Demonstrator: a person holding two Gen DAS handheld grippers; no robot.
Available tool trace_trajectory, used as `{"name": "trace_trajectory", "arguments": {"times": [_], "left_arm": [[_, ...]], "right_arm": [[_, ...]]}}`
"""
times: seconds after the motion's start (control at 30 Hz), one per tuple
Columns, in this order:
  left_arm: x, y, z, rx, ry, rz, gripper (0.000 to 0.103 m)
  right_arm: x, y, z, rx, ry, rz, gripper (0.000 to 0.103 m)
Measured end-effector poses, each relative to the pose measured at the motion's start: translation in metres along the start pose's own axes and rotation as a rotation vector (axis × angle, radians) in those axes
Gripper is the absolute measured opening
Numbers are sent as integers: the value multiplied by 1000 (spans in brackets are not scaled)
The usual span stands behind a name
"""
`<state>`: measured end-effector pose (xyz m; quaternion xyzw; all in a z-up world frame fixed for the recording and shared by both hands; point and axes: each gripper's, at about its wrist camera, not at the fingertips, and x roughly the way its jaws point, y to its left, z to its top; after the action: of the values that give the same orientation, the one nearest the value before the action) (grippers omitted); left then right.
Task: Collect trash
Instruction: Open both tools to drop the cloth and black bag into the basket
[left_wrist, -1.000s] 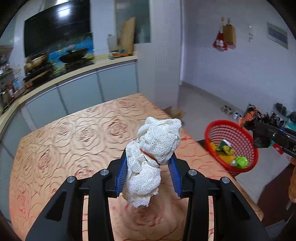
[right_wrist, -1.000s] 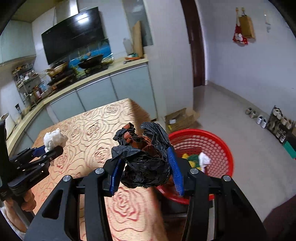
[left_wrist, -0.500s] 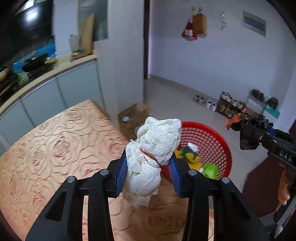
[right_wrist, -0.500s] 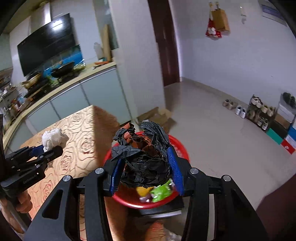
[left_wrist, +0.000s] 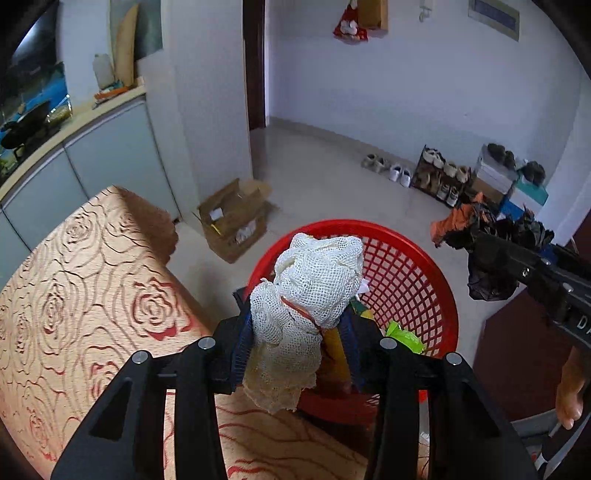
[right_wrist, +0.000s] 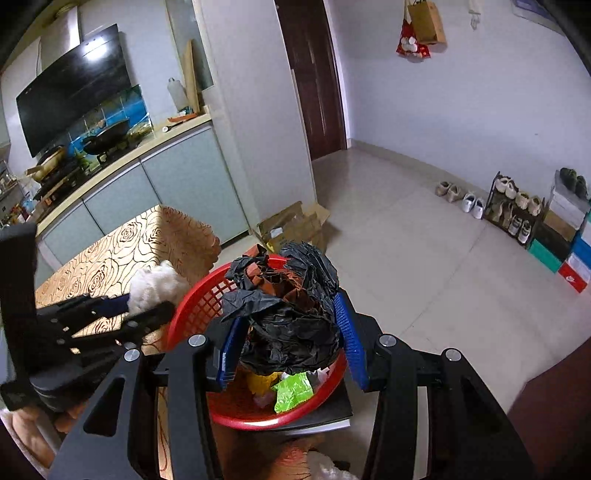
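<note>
Left tool: jaws opening around white mesh rag, above red basket, for dropping. Right tool: clamped on black bag wad, over same basket.

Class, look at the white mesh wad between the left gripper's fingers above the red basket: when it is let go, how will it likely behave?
The white mesh wad is probably soft and floppy: its lower edge droops below the left gripper, whose jaws are opening. It looks light and crumpled, so it should drop into the red basket without rolling.
</note>
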<state>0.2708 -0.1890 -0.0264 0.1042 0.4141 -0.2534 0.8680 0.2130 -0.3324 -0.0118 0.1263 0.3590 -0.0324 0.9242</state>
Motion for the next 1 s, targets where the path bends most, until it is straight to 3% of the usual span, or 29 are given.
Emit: {"name": "trace_trajectory", "arguments": {"times": [0.17, 0.23, 0.43, 1.0], "left_arm": [[10, -2, -3, 14, 19, -6, 48], [13, 0, -2, 6, 24, -9, 57], [9, 8, -2, -17, 11, 0, 71], [-22, 18, -11, -34, -41, 53, 78]], "right_arm": [[13, 2, 5, 5, 25, 23, 46], [16, 6, 7, 4, 33, 34, 46], [24, 8, 5, 39, 66, 74, 60], [7, 11, -11, 48, 69, 87, 62]]}}
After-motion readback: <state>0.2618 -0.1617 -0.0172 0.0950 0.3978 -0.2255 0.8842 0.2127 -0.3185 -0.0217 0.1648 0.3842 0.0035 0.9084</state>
